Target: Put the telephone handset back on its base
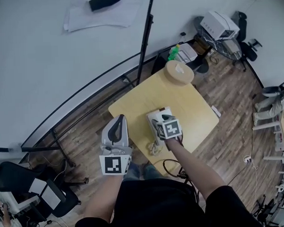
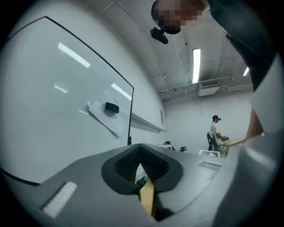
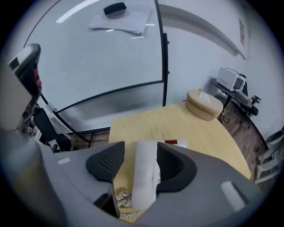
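Note:
The white telephone base (image 1: 155,116) sits near the front of the yellow table (image 1: 188,104). In the right gripper view the white handset (image 3: 145,177) lies lengthwise between the jaws of my right gripper (image 3: 140,148), above the base (image 3: 176,142). It rests against the right pad, and a gap shows at the left pad. The coiled cord (image 3: 120,199) hangs below it and off the table's front edge (image 1: 156,148). My left gripper (image 1: 118,120) is held off the table's left corner, its tips together (image 2: 140,153) and nothing in them.
A round wooden box (image 1: 179,72) stands at the table's far end. A black pole (image 1: 146,36) rises before the whiteboard behind the table. A printer (image 1: 218,24) and office chairs stand at the back right. A person (image 2: 216,133) stands far off.

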{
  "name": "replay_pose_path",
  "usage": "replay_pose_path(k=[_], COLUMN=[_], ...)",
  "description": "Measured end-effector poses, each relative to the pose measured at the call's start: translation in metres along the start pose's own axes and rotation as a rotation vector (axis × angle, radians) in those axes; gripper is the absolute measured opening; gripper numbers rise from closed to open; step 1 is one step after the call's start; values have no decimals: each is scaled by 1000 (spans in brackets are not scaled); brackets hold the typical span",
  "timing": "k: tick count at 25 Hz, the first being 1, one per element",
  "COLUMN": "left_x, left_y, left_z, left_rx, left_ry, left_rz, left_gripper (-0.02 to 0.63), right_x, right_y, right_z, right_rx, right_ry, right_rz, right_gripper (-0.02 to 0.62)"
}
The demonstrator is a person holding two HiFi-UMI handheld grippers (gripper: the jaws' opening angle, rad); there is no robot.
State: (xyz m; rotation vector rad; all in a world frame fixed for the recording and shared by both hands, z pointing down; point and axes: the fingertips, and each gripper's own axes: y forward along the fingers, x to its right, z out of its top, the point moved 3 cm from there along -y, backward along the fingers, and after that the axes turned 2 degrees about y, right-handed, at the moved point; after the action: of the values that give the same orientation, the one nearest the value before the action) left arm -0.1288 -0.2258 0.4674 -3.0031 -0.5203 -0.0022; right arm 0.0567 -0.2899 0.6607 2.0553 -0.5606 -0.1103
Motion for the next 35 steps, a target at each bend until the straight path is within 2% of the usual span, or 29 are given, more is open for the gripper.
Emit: replay_pose_path(k=[4, 7, 11, 19, 22, 27, 30, 35], left_x=[8, 13, 22, 30, 31, 34, 36, 38], left_y=[11, 19, 26, 39, 43, 47, 48, 47], left_z=[11, 23, 30, 54, 62, 76, 80, 77], left_rx=[42, 97, 65, 113, 114, 120, 151, 138], left_ry=[5, -4, 21, 42, 55, 69, 60, 71], left_rz=[-19, -20, -59, -88, -104, -118, -120, -133], left_gripper=[0, 0, 0, 0, 0, 0, 0, 0], right_x=[-10, -13, -14, -12, -15, -19, -15, -10], right_y=[-45, -81, -126, -208, -228, -247, -250, -251], right_z=[32, 50, 67, 83, 85, 81, 78, 75], right_rx=[144, 250, 408, 774, 875, 959, 972, 980], right_ry=[-78, -115, -114, -170, -177, -175, -163, -157], right_rz=[9, 4, -7, -103, -132, -135, -141, -160], right_gripper=[140, 92, 60, 26, 12, 8, 8, 7])
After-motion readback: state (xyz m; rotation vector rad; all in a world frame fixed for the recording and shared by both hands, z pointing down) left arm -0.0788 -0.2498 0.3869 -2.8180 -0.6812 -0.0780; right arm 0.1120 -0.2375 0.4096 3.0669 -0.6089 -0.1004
